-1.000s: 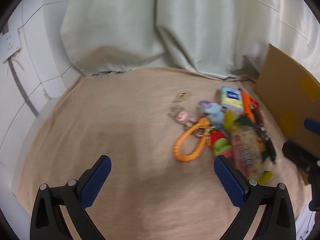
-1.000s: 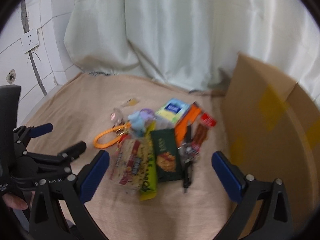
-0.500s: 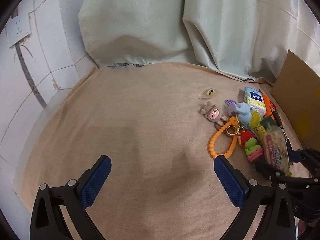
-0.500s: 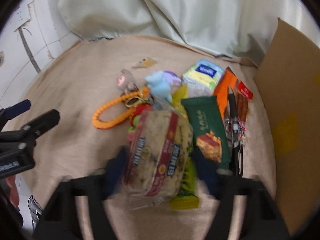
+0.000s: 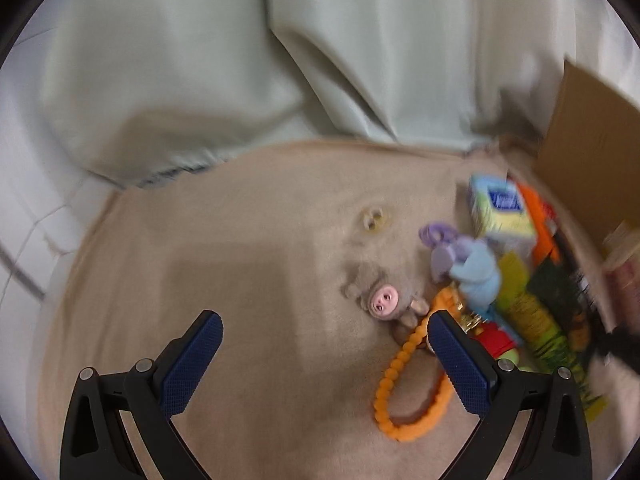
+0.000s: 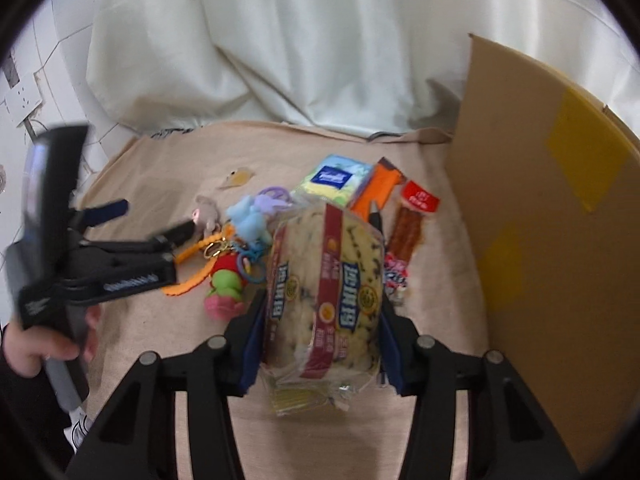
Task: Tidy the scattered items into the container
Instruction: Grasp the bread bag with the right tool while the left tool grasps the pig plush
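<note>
My right gripper (image 6: 322, 320) is shut on a clear-wrapped bread packet (image 6: 326, 284) with red bands and holds it above the tan cloth. The cardboard box (image 6: 560, 240) stands just to its right. My left gripper (image 5: 324, 344) is open and empty, low over the cloth; its right finger (image 5: 456, 352) is over an orange bead loop (image 5: 404, 384). A pig keychain (image 5: 384, 296) lies just ahead of it. The blue plush (image 5: 476, 272), tissue pack (image 5: 500, 212) and green snack packet (image 5: 540, 320) lie to the right.
Other items lie on the cloth: a red-green toy (image 6: 226, 284), an orange packet (image 6: 378, 184), a red sausage stick (image 6: 412, 224) and a small clear tag (image 6: 240, 176). A pale curtain (image 6: 320, 48) hangs behind. A tiled wall with a socket (image 6: 22, 100) is at the left.
My right gripper has closed on the bread packet and lifted it off the pile. My left gripper has moved forward and right toward the pig keychain and orange loop.
</note>
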`<action>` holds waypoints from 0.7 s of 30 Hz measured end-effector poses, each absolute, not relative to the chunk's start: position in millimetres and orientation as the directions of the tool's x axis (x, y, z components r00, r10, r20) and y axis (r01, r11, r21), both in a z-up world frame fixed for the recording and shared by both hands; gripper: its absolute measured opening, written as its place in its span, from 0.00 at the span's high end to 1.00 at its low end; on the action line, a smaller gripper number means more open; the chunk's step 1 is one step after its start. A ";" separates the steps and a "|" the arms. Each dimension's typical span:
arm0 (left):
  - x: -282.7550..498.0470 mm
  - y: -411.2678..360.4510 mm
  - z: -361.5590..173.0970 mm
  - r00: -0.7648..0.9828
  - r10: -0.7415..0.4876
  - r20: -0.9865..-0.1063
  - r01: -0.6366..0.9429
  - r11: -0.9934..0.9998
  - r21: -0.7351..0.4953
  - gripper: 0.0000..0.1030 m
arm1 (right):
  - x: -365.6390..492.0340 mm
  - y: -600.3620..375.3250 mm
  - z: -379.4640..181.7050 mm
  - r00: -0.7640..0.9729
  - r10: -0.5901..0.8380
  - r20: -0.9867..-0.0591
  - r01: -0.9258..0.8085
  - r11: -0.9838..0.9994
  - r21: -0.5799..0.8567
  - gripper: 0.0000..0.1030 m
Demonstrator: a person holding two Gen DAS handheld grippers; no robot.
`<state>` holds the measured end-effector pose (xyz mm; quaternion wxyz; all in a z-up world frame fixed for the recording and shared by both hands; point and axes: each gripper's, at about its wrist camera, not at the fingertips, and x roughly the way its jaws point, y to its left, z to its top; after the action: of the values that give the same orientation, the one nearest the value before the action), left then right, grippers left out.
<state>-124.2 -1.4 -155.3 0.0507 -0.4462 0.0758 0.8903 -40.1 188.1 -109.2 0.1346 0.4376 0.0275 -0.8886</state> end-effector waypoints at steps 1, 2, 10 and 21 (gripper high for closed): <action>-129.0 -0.5 -158.5 -0.583 0.038 -0.811 -0.170 -0.982 0.076 0.00 | -40.8 188.3 -108.2 -0.581 -0.218 -0.784 0.268 -0.961 0.068 0.47; -132.5 0.2 -159.5 -0.580 0.061 -0.813 -0.182 -0.982 0.056 0.00 | -40.9 188.6 -106.6 -0.584 -0.221 -0.781 0.273 -0.960 0.068 0.47; -149.0 3.2 -161.0 -0.566 0.129 -0.814 -0.235 -0.972 0.010 0.01 | -51.2 189.3 -105.1 -0.592 -0.242 -0.769 0.281 -0.956 0.084 0.47; -145.9 6.9 -161.6 -0.546 0.270 -0.793 -0.326 -0.941 -0.095 0.52 | -54.2 193.1 -104.4 -0.603 -0.261 -0.754 0.280 -0.954 0.106 0.47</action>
<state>-145.9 6.9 -161.6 0.1695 -0.4451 0.0316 0.8787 -54.2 193.1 -104.3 0.1510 0.4193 0.0115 -0.8951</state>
